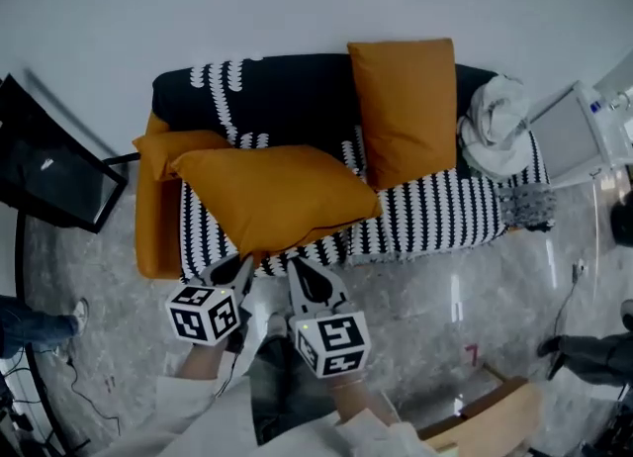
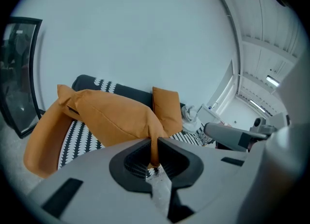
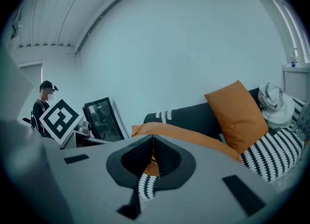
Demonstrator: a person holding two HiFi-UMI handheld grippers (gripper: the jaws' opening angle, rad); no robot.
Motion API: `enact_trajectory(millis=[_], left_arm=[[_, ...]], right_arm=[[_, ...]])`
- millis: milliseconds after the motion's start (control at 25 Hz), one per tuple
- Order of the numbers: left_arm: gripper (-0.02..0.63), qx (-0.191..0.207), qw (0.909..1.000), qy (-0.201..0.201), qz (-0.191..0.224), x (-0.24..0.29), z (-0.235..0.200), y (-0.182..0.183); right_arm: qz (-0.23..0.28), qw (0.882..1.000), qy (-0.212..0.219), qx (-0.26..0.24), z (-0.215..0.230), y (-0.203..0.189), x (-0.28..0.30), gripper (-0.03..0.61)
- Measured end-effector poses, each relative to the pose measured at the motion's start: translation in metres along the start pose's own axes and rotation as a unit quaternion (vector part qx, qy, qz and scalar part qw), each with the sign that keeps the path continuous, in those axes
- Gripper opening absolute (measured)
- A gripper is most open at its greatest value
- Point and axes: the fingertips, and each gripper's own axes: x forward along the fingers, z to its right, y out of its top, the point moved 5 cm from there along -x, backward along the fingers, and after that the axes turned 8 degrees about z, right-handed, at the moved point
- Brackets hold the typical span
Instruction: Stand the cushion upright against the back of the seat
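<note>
Left gripper [image 1: 240, 265]; right gripper [image 1: 299, 267] — apparently on cushion [image 1: 272, 193]

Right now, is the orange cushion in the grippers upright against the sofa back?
Not upright: the large orange fabric cushion lies tilted over the striped seat, front edge pinched by left gripper and right gripper.

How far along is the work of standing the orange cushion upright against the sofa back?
Done: one square orange fabric cushion stands upright against the dark backrest. In hand: the left gripper and right gripper are shut on the near edge of a second orange fabric cushion, which lies tilted over the striped seat. Left: raise it and lean it on the backrest.
</note>
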Motion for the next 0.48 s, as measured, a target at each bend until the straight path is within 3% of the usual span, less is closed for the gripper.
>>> enact_trajectory(millis=[480], left_arm=[[0.04, 0.009, 0.9985, -0.03, 0.044, -0.011, 0.023, 0.075]], right_arm=[[0.04, 0.999, 0.0, -0.027, -0.022, 0.065, -0.002, 0.012]])
